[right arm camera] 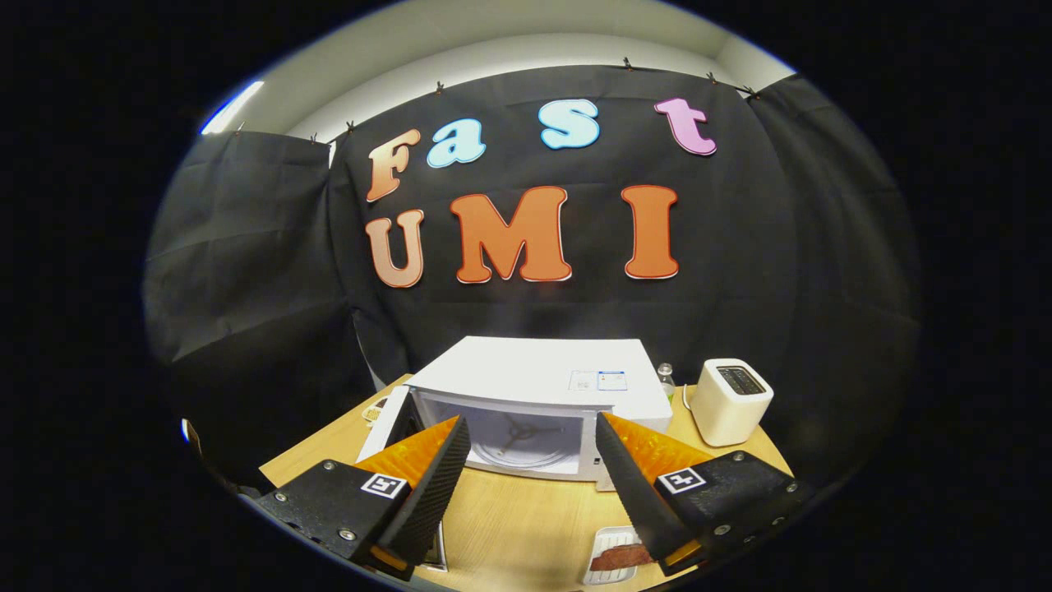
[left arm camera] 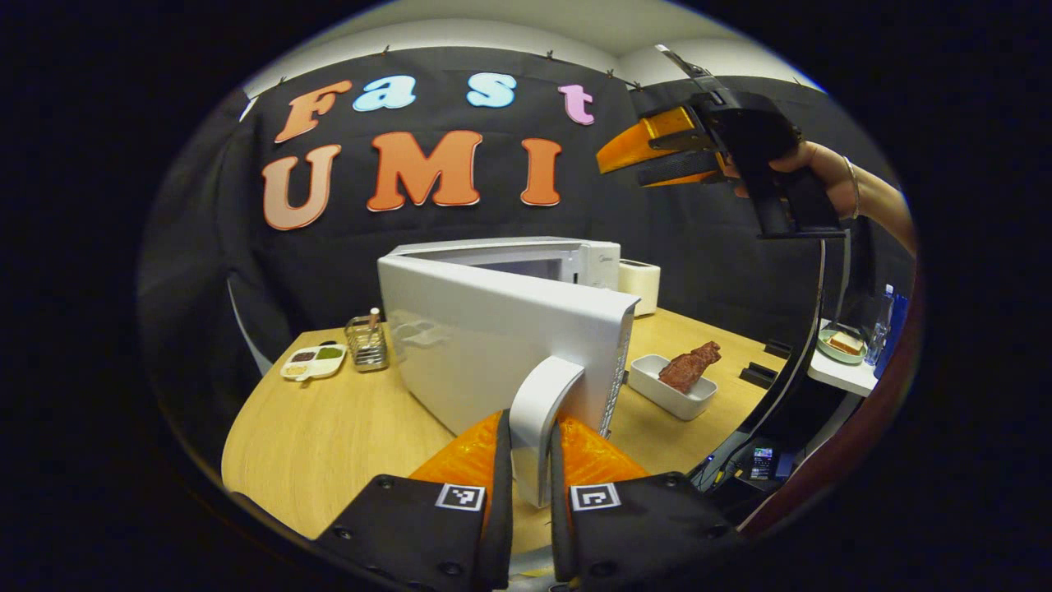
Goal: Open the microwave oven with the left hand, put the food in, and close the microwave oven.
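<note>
At six o'clock in the left gripper view, my left gripper (left arm camera: 530, 460) clamps the white curved door handle (left arm camera: 538, 411) of the white boxy microwave oven (left arm camera: 526, 271), door swung open. My right gripper (right arm camera: 532, 481) hovers spread wide and empty; the reddish-brown food in its white rectangular dish (left arm camera: 670, 386) sits at four o'clock on the table. I judge that the handle could slip free if I pull crooked.

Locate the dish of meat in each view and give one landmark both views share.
Left gripper view: the dish of meat sits right of centre on the table, right of the open microwave door.
Right gripper view: the dish is at the bottom edge, below the right gripper's fingertip, partly cut off.
Shared landmark: the white toaster beside the microwave.
</note>
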Available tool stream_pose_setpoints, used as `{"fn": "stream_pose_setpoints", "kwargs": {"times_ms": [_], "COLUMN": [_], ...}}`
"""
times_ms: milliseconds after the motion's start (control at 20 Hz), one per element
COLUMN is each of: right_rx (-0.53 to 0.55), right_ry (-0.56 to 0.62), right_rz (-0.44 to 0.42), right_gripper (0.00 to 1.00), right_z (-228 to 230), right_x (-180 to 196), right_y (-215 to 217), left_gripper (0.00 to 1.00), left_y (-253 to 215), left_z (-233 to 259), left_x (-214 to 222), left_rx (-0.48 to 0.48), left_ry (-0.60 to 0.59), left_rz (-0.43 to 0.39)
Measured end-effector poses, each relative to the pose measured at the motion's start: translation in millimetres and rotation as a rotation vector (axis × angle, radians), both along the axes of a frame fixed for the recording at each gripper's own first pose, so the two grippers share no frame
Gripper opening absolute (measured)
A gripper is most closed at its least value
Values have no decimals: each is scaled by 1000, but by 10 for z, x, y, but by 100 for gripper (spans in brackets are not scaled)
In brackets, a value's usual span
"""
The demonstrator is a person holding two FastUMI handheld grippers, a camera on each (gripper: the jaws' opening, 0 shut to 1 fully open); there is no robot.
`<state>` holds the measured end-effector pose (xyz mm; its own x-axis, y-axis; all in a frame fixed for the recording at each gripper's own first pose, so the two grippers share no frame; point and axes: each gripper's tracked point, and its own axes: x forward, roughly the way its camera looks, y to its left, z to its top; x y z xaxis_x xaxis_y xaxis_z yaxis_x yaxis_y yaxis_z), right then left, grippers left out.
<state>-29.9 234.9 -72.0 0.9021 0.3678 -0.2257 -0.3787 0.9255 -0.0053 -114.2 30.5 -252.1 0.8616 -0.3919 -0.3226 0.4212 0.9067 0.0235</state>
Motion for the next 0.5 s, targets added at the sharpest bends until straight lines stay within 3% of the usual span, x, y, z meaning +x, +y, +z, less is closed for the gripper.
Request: {"fn": "stream_pose_setpoints", "kwargs": {"times_ms": [50, 100, 150, 200, 250, 400, 500], "right_rx": [3, 9, 16, 24, 30, 48, 75], "right_ry": [2, 7, 14, 19, 21, 26, 20], "right_rz": [4, 7, 10, 10, 6, -14, -49], "right_gripper": [95, 95, 95, 95, 95, 95, 95], "right_z": [-26, -58, -84, -111, -130, -164, -159], "right_x": [-24, -52, -70, -81, -88, -74, -8], "right_y": [50, 88, 123, 144, 133, 39, -150], "left_gripper": [26, 48, 58, 80, 88, 98, 98], "left_y": [184, 307, 437, 560, 669, 918, 1056], "left_z": [19, 33, 45, 81, 117, 198, 334], "left_x": [-46, -120, -170, -225, -267, -354, -365], "left_rx": [-12, -14, -10, -2, 3, 14, -8], "left_ry": [4, 12, 16, 12, 2, 2, -12], "left_rz": [28, 56, 81, 108, 127, 201, 255]}}
